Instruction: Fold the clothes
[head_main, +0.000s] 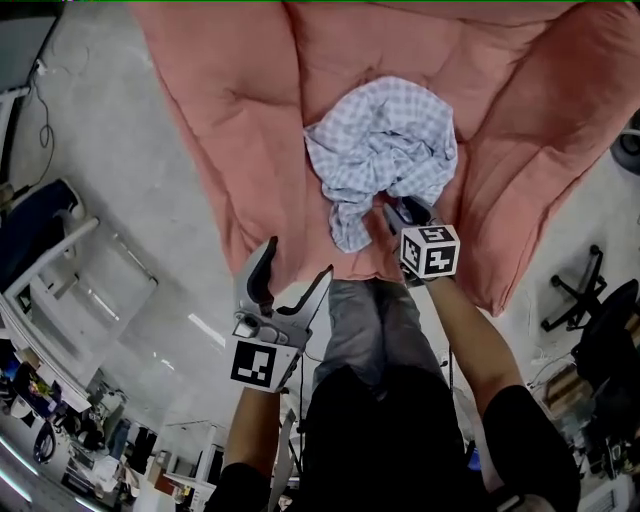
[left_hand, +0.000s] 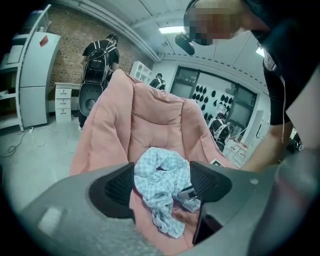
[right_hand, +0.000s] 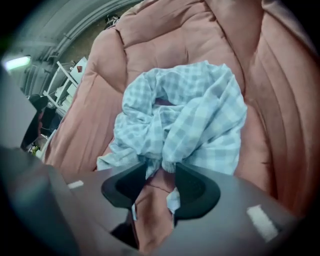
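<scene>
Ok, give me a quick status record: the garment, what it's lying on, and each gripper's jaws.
garment: checked garment, blue and white, crumpled in a heap
surface: pink quilt, with the garment lying in its middle
left gripper: jaws wide apart, empty, clear of the garment, by the quilt's near edge
right gripper: at the garment's near edge, jaws partly apart, cloth edge between them, not pinched
folding: not begun

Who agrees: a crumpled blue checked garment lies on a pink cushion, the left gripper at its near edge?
Wrong gripper. The head view shows the right gripper at the near edge of the checked garment; the left gripper hangs short of it.
</scene>
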